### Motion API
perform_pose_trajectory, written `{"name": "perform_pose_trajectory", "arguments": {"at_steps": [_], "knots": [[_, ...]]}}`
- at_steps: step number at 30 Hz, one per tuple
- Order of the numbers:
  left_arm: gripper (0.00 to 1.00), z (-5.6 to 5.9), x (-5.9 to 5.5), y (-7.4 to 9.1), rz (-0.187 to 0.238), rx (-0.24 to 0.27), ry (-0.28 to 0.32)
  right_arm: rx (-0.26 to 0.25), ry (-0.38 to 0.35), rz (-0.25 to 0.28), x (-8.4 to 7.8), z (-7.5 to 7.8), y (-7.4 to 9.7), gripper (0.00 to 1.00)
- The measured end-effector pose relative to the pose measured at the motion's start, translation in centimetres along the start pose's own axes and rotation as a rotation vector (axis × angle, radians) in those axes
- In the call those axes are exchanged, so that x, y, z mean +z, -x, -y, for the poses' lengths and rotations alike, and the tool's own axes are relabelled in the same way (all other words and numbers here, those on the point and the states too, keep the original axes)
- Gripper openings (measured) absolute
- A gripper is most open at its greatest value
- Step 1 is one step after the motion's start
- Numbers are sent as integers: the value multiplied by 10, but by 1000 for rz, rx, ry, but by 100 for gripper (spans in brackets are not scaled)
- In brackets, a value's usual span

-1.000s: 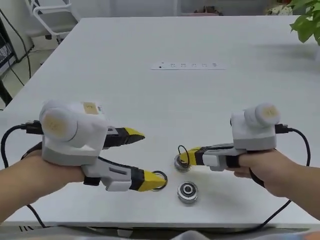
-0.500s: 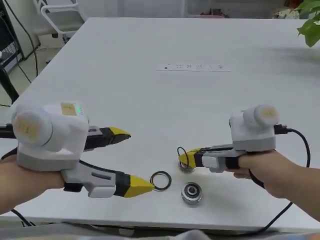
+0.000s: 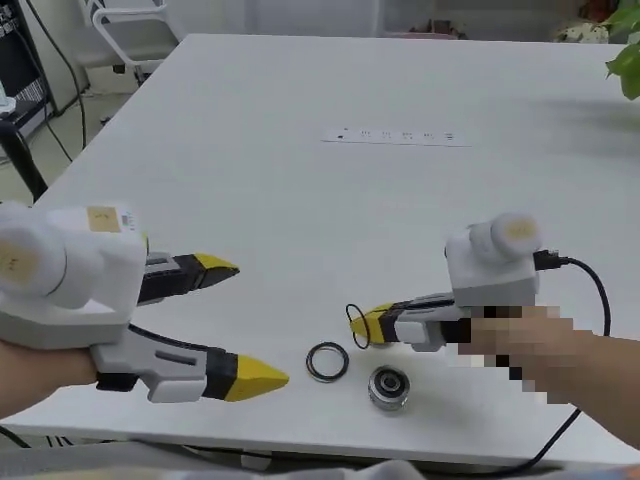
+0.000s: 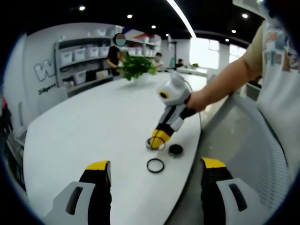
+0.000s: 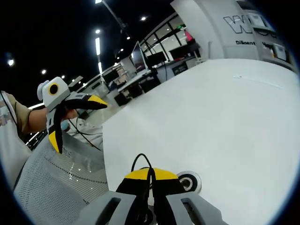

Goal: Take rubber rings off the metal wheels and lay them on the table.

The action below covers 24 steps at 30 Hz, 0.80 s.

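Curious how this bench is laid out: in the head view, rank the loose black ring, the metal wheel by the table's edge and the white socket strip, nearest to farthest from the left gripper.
1. Loose black ring, on the table just right of the left gripper.
2. Metal wheel, further right, by the near edge.
3. Socket strip, far across the table.

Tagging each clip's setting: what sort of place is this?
Probably an open-plan office or lab space: a large white table, wall shelves of storage bins, a potted plant, and desks with monitors in the background.
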<state>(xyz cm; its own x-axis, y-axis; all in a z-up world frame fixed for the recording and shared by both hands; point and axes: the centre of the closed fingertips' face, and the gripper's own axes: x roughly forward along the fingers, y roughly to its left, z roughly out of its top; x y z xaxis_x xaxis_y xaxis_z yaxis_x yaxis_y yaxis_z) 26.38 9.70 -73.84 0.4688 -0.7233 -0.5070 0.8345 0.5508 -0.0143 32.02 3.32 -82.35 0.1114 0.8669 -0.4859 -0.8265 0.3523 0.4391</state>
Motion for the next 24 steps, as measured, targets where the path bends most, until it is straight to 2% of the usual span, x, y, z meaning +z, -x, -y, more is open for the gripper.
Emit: {"name": "perform_pose_trajectory", "arguments": {"at_steps": [11, 24], "knots": [[79, -4, -8, 6, -12, 18, 8, -22, 88, -103, -13, -3, -15, 0], [79, -4, -8, 9, -6, 21, 16, -52, 144, -168, -15, -2, -25, 0]]}}
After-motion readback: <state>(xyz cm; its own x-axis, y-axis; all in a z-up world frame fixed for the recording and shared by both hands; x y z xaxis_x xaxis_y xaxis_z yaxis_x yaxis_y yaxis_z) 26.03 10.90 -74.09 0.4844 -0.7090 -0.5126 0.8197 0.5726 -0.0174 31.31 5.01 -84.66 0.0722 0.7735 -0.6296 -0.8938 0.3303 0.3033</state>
